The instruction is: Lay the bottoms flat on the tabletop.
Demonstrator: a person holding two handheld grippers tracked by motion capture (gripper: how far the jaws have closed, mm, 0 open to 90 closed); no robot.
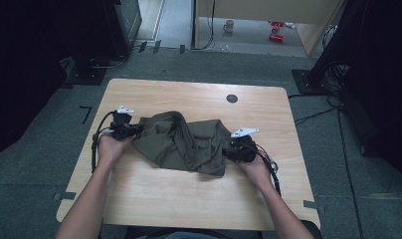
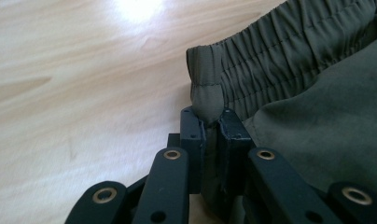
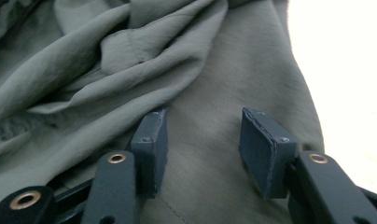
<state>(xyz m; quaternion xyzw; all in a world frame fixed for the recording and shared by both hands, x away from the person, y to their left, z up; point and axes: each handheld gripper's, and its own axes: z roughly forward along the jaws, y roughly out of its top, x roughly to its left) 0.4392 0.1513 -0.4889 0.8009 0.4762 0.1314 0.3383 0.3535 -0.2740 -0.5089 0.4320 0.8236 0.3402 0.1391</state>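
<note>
Item: olive-green shorts (image 1: pixel 186 142), crumpled in a heap at the centre of the counter (image 1: pixel 139 199), elastic waistband (image 2: pixel 270 51) toward 9 o'clock in the high view.

Left hand-held gripper (image 1: pixel 123 127): at the 9 o'clock edge of the heap. In the left gripper view your jaws are pressed together on the folded corner of the waistband, with a small tab of cloth standing up between the pads. The grip looks secure.

Right hand-held gripper (image 1: pixel 239 149): at the 3 o'clock edge of the heap. In the right gripper view the jaws stand spread over a flat stretch of fabric (image 3: pixel 200 154), one pad (image 3: pixel 151 144) on either side, neither pinching. A ridge of folds lies toward 11 o'clock from them.

Step in hand, as judged: you have one end of the shorts caught and are lining up the second hold, most likely to spread or straighten them.

Next move calls for: a raised edge or fold between your right jaws, since flat cloth gives the pads little to bite. Tip the jaws down into the fabric or shift to the nearest hem, then close. Keep the left pinch firm while you do, and pull apart only once both ends are held.

Other: round dark grommet (image 1: pixel 232 98) at 12 o'clock on the counter, well apart from the shorts.
</note>
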